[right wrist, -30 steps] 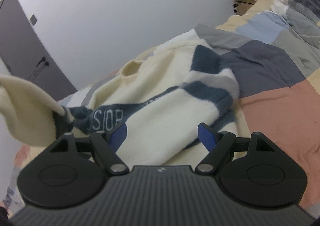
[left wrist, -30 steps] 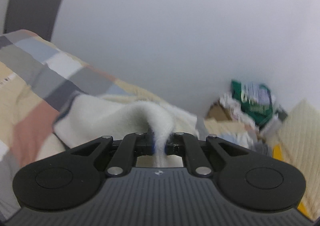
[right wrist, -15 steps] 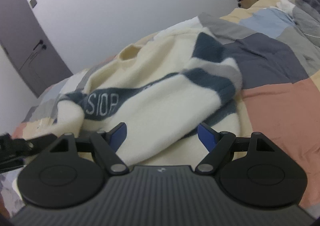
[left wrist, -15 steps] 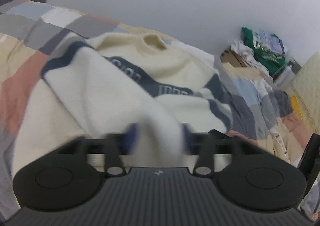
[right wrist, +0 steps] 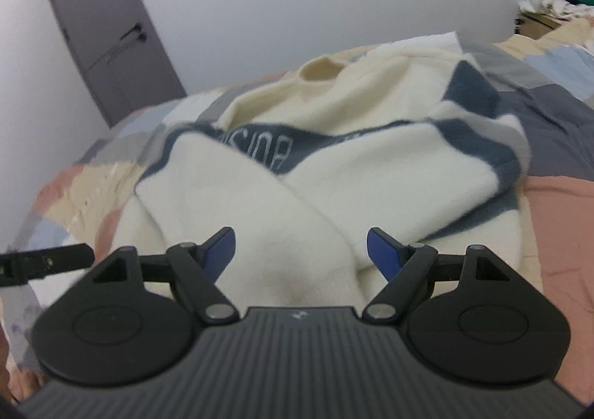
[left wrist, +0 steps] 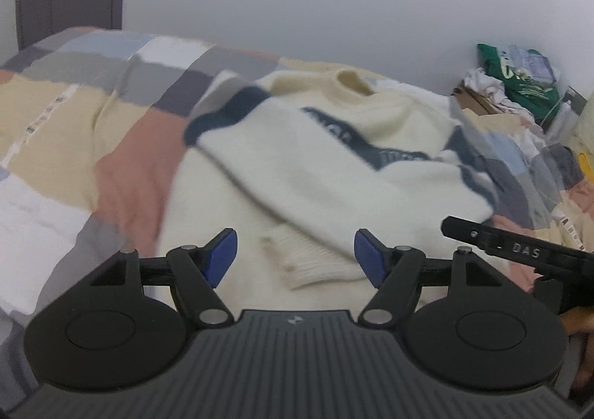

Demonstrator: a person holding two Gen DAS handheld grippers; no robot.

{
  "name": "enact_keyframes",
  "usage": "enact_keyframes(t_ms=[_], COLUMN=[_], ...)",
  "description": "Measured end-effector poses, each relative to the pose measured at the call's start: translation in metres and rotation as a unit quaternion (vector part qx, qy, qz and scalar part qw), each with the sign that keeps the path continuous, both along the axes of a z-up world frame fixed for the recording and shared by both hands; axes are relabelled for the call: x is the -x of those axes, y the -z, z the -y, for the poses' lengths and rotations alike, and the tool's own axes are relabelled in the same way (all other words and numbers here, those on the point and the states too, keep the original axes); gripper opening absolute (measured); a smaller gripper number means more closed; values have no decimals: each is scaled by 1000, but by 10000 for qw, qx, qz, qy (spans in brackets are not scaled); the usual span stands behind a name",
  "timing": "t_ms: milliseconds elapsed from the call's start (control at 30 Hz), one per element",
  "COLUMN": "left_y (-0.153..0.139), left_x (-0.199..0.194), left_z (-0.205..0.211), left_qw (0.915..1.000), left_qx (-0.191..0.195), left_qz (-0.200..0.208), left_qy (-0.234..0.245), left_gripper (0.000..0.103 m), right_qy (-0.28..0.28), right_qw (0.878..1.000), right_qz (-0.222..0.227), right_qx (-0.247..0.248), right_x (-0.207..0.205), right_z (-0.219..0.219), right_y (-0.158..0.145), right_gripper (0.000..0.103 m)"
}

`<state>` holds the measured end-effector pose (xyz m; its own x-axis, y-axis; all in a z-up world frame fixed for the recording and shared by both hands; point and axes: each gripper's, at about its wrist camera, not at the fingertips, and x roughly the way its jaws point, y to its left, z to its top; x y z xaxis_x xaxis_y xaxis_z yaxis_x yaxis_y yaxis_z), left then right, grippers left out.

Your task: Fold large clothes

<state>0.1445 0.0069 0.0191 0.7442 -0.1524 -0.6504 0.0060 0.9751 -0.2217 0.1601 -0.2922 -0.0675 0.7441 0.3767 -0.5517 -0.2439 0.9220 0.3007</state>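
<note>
A cream sweater [left wrist: 315, 174] with a dark blue band and lettering lies on the bed, both sleeves folded across its chest. It also shows in the right wrist view [right wrist: 334, 166], collar at the far side. My left gripper [left wrist: 295, 255] is open and empty, just above the sleeve cuff [left wrist: 315, 267]. My right gripper [right wrist: 300, 252] is open and empty over the crossed sleeves. The right gripper's finger shows at the right of the left wrist view [left wrist: 519, 248]; the left gripper's finger shows at the left of the right wrist view [right wrist: 44, 259].
The bed has a patchwork cover [left wrist: 92, 114] in beige, grey, pink and blue. A pile of clothes with a green garment [left wrist: 519, 77] sits at the far right by the wall. A grey door [right wrist: 107, 33] stands at the far left.
My left gripper carried the sleeve across the sweater, opened and let it go. The sleeve now lies over the chest. My right gripper stayed open and shifted left over the sleeves.
</note>
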Motion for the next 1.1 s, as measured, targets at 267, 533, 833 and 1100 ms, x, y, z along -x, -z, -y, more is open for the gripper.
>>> enact_keyframes(t_ms=[267, 533, 833, 1100], left_y=[45, 58, 64, 54], left_x=[-26, -35, -34, -25], left_z=[-53, -68, -76, -77], left_qw=[9950, 9919, 9861, 9875], left_qx=[473, 512, 858, 882], left_qz=[-564, -748, -909, -712], left_qy=[-669, -886, -1091, -1095], left_gripper=[74, 74, 74, 74], right_qy=[-369, 135, -570, 116], right_qw=[9984, 9920, 9900, 9902], right_qz=[3, 250, -34, 724], right_qx=[429, 1232, 1289, 1191], right_x=[-4, -17, -15, -15], right_z=[-28, -32, -40, -14], right_y=[12, 23, 26, -13], right_gripper=[80, 80, 17, 15])
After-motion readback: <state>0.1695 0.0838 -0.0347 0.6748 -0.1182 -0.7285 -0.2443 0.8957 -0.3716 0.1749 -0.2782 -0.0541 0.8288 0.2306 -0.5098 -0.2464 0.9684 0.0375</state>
